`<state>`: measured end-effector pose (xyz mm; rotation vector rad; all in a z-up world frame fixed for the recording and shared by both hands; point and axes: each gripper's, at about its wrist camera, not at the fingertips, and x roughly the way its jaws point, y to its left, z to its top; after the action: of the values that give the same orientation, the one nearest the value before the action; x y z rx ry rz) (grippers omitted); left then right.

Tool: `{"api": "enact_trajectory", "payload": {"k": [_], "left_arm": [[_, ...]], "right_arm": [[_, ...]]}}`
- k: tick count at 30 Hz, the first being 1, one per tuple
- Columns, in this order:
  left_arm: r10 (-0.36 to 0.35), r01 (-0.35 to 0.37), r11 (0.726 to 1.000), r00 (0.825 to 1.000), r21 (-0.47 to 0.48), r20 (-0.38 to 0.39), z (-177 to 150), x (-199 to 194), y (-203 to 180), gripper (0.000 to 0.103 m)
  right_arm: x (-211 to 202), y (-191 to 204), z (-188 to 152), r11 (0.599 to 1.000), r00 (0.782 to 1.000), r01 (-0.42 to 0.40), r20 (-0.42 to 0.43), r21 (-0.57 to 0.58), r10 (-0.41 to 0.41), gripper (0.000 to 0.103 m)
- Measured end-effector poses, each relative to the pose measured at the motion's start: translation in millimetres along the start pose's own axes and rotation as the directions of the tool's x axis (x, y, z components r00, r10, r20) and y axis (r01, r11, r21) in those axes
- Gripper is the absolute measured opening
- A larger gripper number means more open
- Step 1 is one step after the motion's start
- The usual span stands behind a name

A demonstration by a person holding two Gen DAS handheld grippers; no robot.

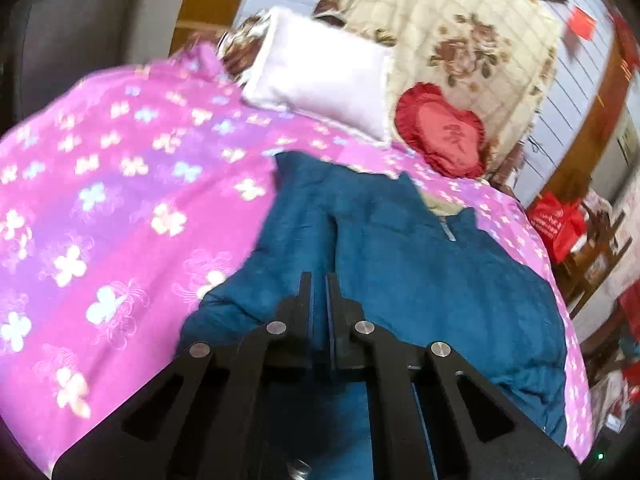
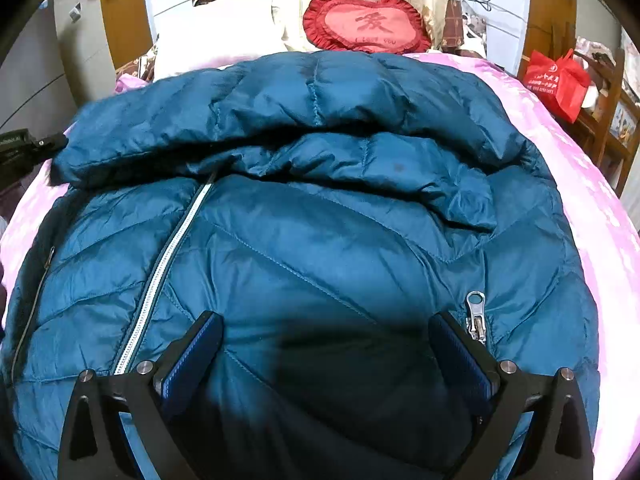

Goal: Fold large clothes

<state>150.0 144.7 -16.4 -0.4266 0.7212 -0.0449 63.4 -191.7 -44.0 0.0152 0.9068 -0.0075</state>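
- Teal quilted puffer jacket is spread across the pink bedspread with the white flower print, front side up, filling most of the right wrist view
- one puffy sleeve is folded across the chest, running from about 9 o'clock to 3 o'clock over the body of the jacket
- the main zipper with white teeth runs diagonally from the middle of the frame down toward 7 o'clock, and a silver pocket zipper pull sits around 4 o'clock, just beside the right finger
- right gripper hovers low over the lower front of the jacket with its fingers spread wide apart, nothing between them, dark shadow on the fabric under it
- left gripper has its two black fingers brought nearly together with just a thin slit showing; can't tell if any fabric is pinched in there, that view is pretty blurry
- in the left wrist view the jacket lies from the centre out to 4 o'clock, bedspread taking up everything from 8 to 11 o'clock
- white rectangular pillow at 12 o'clock, red heart-shaped frilly cushion next to it, both against a cream floral quilt
- red plastic shopping bag off the bed at 2 o'clock
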Motion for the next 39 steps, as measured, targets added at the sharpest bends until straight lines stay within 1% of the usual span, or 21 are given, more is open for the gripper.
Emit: {"api": "enact_trajectory", "payload": {"k": [2,5,6,8,9,10,12,14,16,17,19,20,22,24,26,29,32,33,35,37,39], "left_arm": [[0.036,-0.038,0.998,0.998,-0.045,-0.044,0,14,15,0.004],[0.059,-0.063,0.994,0.997,-0.087,-0.043,1,11,21,0.004],[0.042,-0.045,0.995,0.999,-0.084,-0.027,2,5,17,0.005],[0.023,-0.023,1.0,0.999,-0.004,0.029,0,-10,-6,0.011],[0.018,-0.02,0.998,0.999,0.052,0.049,-3,-13,-21,0.022],[0.008,-0.014,0.995,0.998,0.099,0.056,-7,-12,-32,0.045],[-0.031,0.021,0.981,0.998,0.194,0.047,-18,-5,-58,0.071],[-0.029,0.018,0.963,0.999,0.268,0.035,-26,5,-73,0.071],[0.049,-0.048,0.944,0.999,0.326,0.005,-35,25,-78,0.071],[0.114,-0.091,0.936,0.992,0.341,-0.047,-39,40,-74,0.071],[0.123,-0.088,0.95,0.987,0.298,-0.103,-38,52,-61,0.071],[0.121,-0.086,0.956,0.987,0.281,-0.109,-37,53,-59,0.071],[0.135,-0.101,0.953,0.985,0.284,-0.105,-38,53,-60,0.071],[0.155,-0.121,0.945,0.984,0.304,-0.092,-40,53,-64,0.071],[0.152,-0.118,0.947,0.984,0.299,-0.093,-40,52,-63,0.071],[0.134,-0.102,0.956,0.986,0.275,-0.099,-39,51,-58,0.072],[0.12,-0.092,0.961,0.988,0.26,-0.094,-37,48,-59,0.072],[0.116,-0.089,0.963,0.989,0.255,-0.093,-37,48,-58,0.072],[0.11,-0.084,0.968,0.989,0.238,-0.097,-36,47,-57,0.072],[0.126,-0.1,0.969,0.987,0.226,-0.102,-33,46,-57,0.072],[0.144,-0.123,0.967,0.986,0.224,-0.081,-31,41,-58,0.072]], "right_arm": [[1,-1,0,1.0,1.0,-0.001,-0.002,0.0,0.001,0.103],[2,-2,1,1.0,1.0,-0.003,-0.009,0.0,0.003,0.103],[2,-2,2,1.0,1.0,-0.005,-0.013,0.0,0.005,0.103],[2,-2,2,1.0,1.0,-0.005,-0.016,-0.002,0.005,0.103],[2,-2,3,1.0,1.0,-0.003,-0.016,-0.005,0.003,0.103],[1,-2,3,1.0,1.0,-0.004,-0.016,-0.007,0.003,0.103],[-1,-2,3,1.0,1.0,-0.005,-0.008,-0.004,0.005,0.103],[-6,-4,4,1.0,1.0,-0.004,0.017,0.003,0.004,0.103],[-16,-8,7,1.0,0.998,-0.007,0.069,0.023,0.005,0.103],[-26,-14,11,0.999,0.993,0.001,0.121,0.039,-0.006,0.103],[-40,-26,19,0.998,0.979,0.026,0.199,0.059,-0.038,0.103],[-48,-38,28,0.996,0.963,0.055,0.26,0.076,-0.073,0.103],[-52,-62,47,0.987,0.945,0.091,0.301,0.13,-0.126,0.103],[-48,-82,68,0.977,0.939,0.102,0.306,0.19,-0.158,0.093],[-30,-91,100,0.984,0.953,0.071,0.282,0.162,-0.115,0.089],[4,-95,129,0.992,0.974,-0.021,0.225,0.126,-0.008,0.089],[49,-103,127,0.995,0.994,0.033,0.101,0.094,-0.042,0.09],[62,-109,121,0.994,0.998,0.026,0.056,0.103,-0.032,0.094],[66,-119,118,0.987,0.999,0.003,0.048,0.162,-0.011,0.096],[57,-116,124,0.985,0.998,0.037,0.044,0.168,-0.045,0.095],[40,-108,132,0.981,0.99,0.075,0.108,0.179,-0.095,0.093]]}}
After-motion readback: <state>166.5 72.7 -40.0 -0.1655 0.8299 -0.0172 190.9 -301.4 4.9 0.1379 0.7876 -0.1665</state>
